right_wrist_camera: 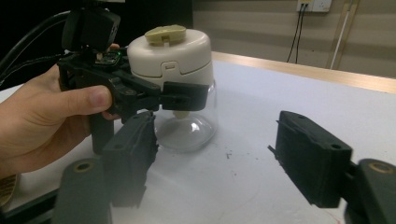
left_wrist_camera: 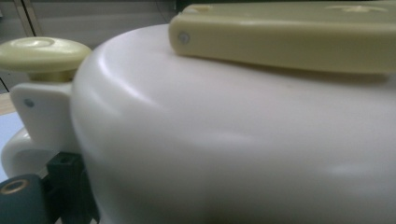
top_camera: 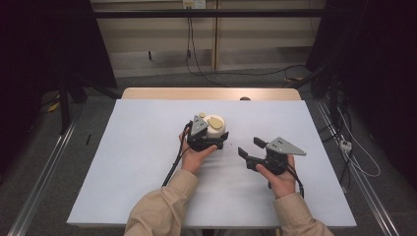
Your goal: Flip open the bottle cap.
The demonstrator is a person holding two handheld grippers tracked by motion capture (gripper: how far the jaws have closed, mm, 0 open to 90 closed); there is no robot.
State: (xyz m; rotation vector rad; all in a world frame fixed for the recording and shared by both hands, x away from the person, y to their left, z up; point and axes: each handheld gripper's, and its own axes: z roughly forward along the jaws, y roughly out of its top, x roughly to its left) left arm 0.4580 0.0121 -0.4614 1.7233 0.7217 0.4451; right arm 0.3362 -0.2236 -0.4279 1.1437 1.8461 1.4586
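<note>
Two risks: left gripper [top_camera: 209, 135], jaws clamped on the jar [right_wrist_camera: 180, 79], could tip it; right gripper [right_wrist_camera: 210, 163], jaws apart, empty, might knock it.

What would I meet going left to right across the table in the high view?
Left hand, holding the left gripper → cream-lidded clear jar clamped in that gripper → bare white tabletop gap → right gripper, jaws apart with nothing between them → right hand holding it.
</note>
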